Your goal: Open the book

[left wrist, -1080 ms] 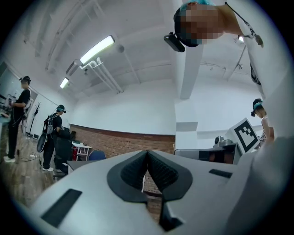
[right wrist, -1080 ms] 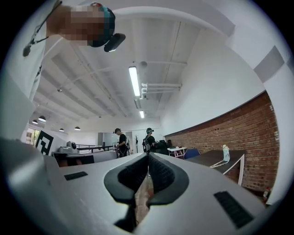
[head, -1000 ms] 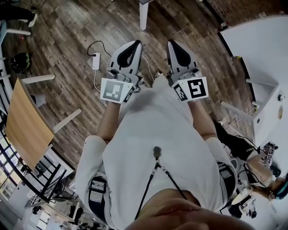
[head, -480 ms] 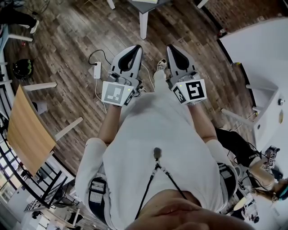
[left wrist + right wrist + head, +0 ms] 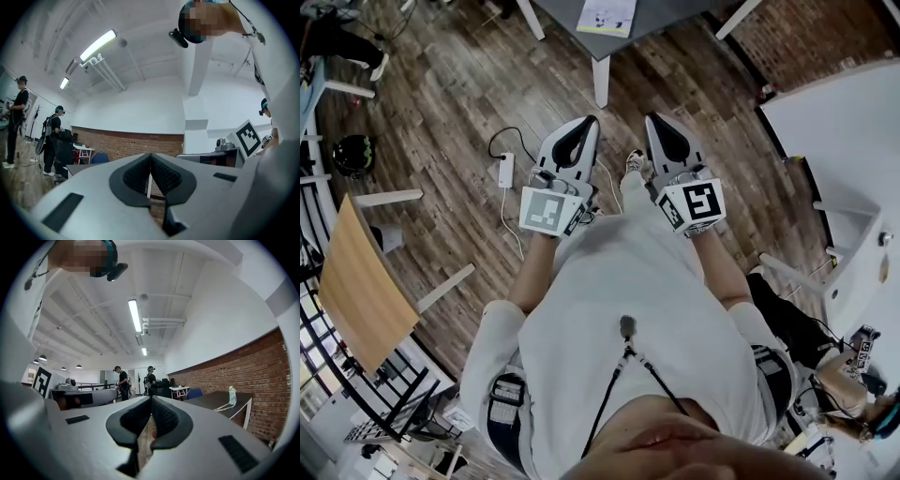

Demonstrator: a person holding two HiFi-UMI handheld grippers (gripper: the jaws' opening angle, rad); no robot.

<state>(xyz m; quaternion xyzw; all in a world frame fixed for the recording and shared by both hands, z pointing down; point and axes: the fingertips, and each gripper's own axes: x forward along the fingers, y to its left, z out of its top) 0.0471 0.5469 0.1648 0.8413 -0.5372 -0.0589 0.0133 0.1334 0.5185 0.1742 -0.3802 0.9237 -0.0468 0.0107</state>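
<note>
Walking with left gripper [image 5: 584,127] and right gripper [image 5: 656,124] held out mid-frame, both pinched shut on nothing. Nearing the table [image 5: 667,13] at top centre, newly slid into view within the last second, book [image 5: 607,16] lying on it. Out of reach yet; opening not begun.

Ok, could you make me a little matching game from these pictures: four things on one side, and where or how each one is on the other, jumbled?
Things:
1 book
2 power strip
3 left gripper
4 wooden tabletop

Where or how:
A on the plank floor, cable attached
B jaws together, holding nothing
C at the left edge of the head view
D lying on the grey table

Pairs: 1-D, 2-A, 3-B, 4-C
</note>
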